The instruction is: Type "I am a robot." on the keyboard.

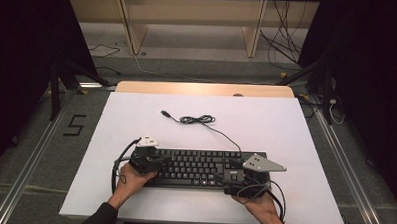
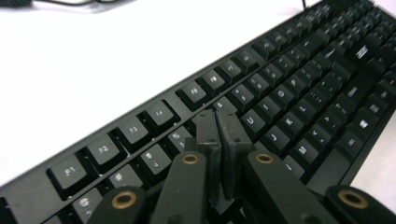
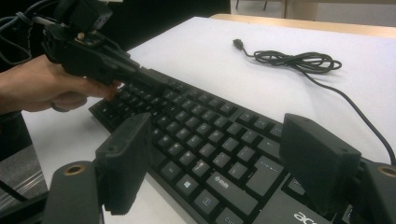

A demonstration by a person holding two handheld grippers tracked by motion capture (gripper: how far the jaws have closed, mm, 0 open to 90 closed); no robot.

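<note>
A black keyboard [image 1: 192, 167] lies near the front edge of the white board, and its cable [image 1: 198, 120] runs back to a loose coil and a plug [image 1: 164, 112]. My left gripper [image 1: 157, 161] is over the keyboard's left end. In the left gripper view its jaws [image 2: 217, 116] are shut flat against each other, tips just above the number-row keys [image 2: 289, 84], nothing between them. My right gripper [image 1: 230, 175] hovers at the keyboard's right end. Its jaws [image 3: 215, 130] stand wide open above the keys [image 3: 201, 140], one by the front edge, one toward the back. The left gripper [image 3: 149, 77] also shows there, tip on the far keys.
The white board [image 1: 136, 120] covers a wooden table whose far edge [image 1: 202, 88] shows behind it. The coiled cable [image 3: 299, 60] and plug [image 3: 239, 43] lie on the board behind the keyboard. Wooden shelving legs and loose wires stand on the floor beyond.
</note>
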